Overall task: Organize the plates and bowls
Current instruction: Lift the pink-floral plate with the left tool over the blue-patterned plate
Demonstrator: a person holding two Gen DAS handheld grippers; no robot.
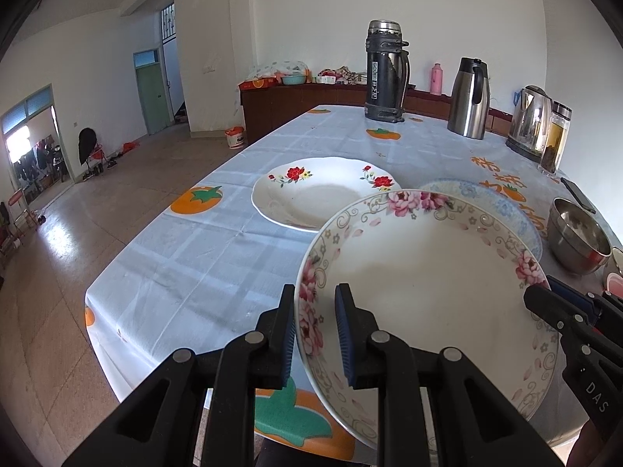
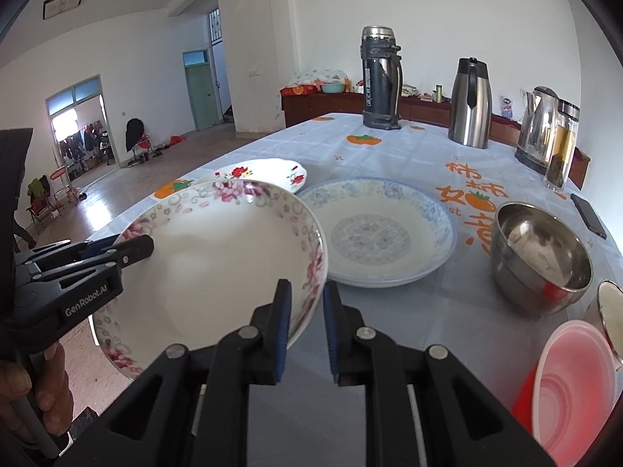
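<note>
A pink-flowered plate (image 1: pixel 424 292) hangs tilted above the near end of the table (image 1: pixel 187 257), held at two opposite points on its rim. The left gripper (image 1: pixel 315 334) straddles the plate's left rim, one blue pad under the edge and one on the inner face; the fingers are narrowly parted, closed about the rim. The right gripper (image 2: pixel 305 323) straddles the opposite rim in the same way, though from its own camera a sliver of gap shows beside the outer pad, so I cannot tell whether it truly pinches or only brackets the edge.

Just beyond the held plate, a blue-patterned plate (image 2: pixel 381 233) lies flat on the cloth, its near edge partly hidden behind the lifted rim. To its left and farther back sits a red-flowered plate (image 1: pixel 323 190), close beside the blue one; whether their edges touch cannot be told. Right of the blue plate stands a steel bowl (image 2: pixel 541 257), with a red plastic bowl (image 2: pixel 572 389) nearer the right gripper at the table's corner.

Left of the red-flowered plate the tablecloth runs bare to the table's left edge. Along the far end stand a dark thermos (image 1: pixel 385 70), a steel carafe (image 1: pixel 469 97), an electric kettle (image 1: pixel 531 120) and a glass tea bottle (image 1: pixel 555 140), well apart from the plates. A phone (image 2: pixel 590 216) lies near the right edge.
</note>
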